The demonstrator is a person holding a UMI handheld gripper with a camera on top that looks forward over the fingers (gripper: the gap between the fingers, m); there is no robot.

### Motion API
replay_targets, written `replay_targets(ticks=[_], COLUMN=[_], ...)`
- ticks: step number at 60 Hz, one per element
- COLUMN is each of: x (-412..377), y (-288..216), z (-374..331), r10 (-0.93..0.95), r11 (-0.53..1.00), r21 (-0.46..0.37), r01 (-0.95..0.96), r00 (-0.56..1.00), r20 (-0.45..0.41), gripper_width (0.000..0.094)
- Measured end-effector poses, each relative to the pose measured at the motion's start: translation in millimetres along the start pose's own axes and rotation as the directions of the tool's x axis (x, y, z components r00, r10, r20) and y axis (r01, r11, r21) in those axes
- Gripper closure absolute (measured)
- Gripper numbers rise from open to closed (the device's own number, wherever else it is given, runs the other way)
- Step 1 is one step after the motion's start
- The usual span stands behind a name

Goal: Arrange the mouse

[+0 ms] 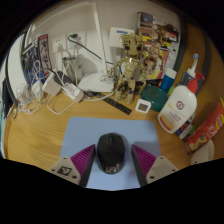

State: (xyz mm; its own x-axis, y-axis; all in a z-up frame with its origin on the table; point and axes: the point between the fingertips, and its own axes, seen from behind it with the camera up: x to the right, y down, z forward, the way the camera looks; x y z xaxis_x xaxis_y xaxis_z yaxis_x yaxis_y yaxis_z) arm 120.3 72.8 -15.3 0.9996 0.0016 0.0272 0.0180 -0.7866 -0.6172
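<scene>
Gripper [112,163]: two fingers visible, extending forward from the camera. Left finger's pad [78,163] and right finger's pad [146,160] are magenta, each on the inner face, angled inward toward the tips. Fingers stand spread apart. The mouse [110,154] lies between them on its own support, a narrow gap showing at either side; neither pad presses on it. Fingertips reach roughly level with the mouse's middle. No hand or sleeve in view.
</scene>
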Motion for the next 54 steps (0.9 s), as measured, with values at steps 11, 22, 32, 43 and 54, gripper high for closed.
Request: replay_targets(ticks=[11,22,32,43,54], x=[12,-17,-85,-159,-192], y=[17,13,-41,-86,-96], z=[-49,-138,-226,-313,-368], r10=[0.004,0.046,0.036,0.023,0.022], r11=[1.0,0.998,0.983,0.95,0.926], r21=[-0.014,0.039,0.185,0.312,0.376], r01=[-0.005,-0.042,-0.021,-0.02,-0.03], r00=[0.997,0.993,0.996,1.0,0.999], r20=[-0.084,-0.108,-0.08,-0.003,0.026], gripper_width=[0.0089,0.0105,0.0087,0.009,0.009])
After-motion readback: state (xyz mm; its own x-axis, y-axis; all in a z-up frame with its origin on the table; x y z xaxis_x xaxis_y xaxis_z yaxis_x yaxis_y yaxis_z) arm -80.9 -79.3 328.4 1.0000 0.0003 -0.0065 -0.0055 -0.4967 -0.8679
